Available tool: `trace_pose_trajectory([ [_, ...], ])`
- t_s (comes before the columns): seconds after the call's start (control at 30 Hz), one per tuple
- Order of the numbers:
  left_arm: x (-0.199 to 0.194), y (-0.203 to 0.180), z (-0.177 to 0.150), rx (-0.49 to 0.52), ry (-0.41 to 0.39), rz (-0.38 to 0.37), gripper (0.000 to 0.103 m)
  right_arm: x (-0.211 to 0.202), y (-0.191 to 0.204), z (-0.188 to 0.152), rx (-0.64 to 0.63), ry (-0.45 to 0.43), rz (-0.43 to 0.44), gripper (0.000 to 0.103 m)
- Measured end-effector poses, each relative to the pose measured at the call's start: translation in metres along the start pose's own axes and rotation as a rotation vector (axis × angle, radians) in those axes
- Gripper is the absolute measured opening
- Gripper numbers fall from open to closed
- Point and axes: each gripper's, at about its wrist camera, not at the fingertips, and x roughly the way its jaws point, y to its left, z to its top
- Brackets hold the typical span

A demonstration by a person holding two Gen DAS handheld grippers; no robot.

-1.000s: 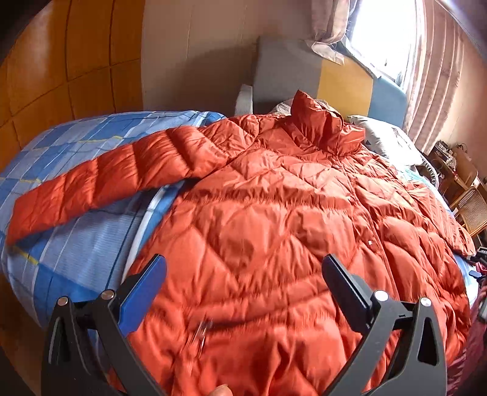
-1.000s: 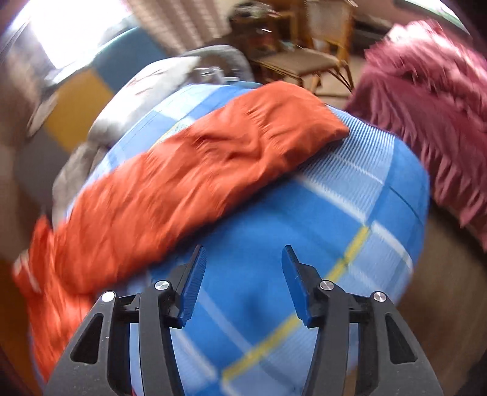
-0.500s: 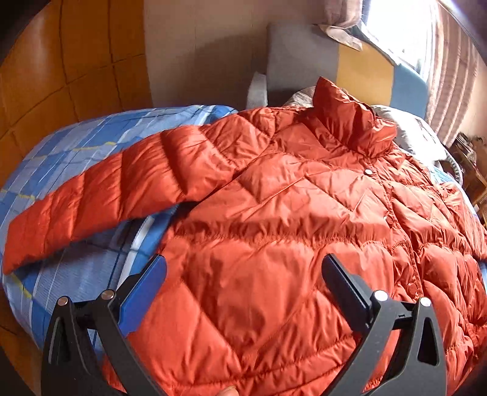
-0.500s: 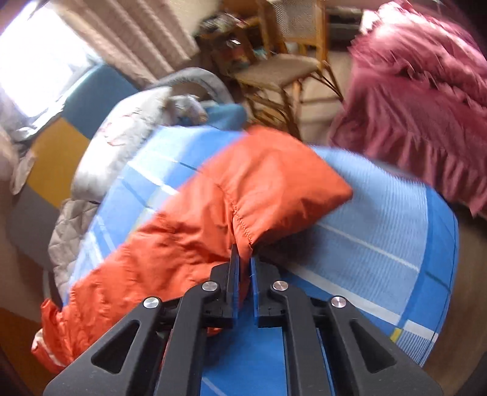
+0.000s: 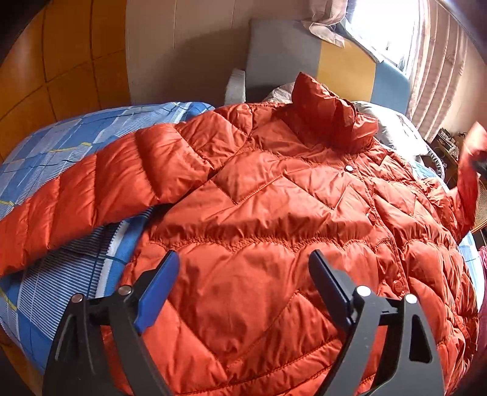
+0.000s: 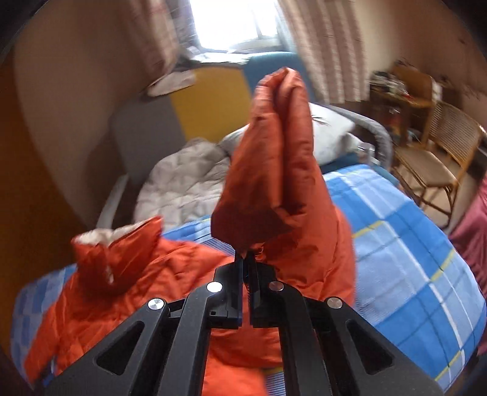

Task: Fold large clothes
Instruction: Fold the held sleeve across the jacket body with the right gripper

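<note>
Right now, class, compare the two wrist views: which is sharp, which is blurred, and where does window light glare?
Left wrist view: sharp, orange jacket crisp, window glaring white top right, fisheye bending the bed. Right wrist view: motion-blurred, especially the chair, window blown out; raised sleeve pinched in the right gripper.

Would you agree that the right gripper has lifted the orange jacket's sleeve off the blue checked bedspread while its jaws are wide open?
Not quite: the right gripper is shut on the sleeve of the orange jacket, as the right wrist view shows. The sleeve is indeed raised above the blue checked bedspread.
</note>
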Motion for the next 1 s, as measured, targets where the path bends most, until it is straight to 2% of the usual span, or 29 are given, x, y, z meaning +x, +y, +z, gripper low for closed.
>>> trace_pose_trajectory([
  [0.23,-0.011,0.012,0.000,-0.015,-0.029,-0.017,0.081,0.012,0.086,-0.031,-0.129,0.075,0.091,0.002],
  [0.47,-0.008,0.019,0.000,-0.040,-0.020,-0.055,0.077,0.021,0.133,-0.061,-0.188,0.139,0.137,0.002],
  [0.63,0.001,0.014,0.001,-0.046,0.012,-0.110,0.067,0.036,0.159,-0.088,-0.247,0.218,0.174,0.002],
  [0.73,0.004,0.012,0.004,-0.054,0.018,-0.145,0.066,0.043,0.175,-0.107,-0.286,0.262,0.210,0.002],
  [1.0,0.012,0.016,0.012,-0.077,0.026,-0.176,0.066,0.063,0.218,-0.138,-0.323,0.343,0.286,0.002],
])
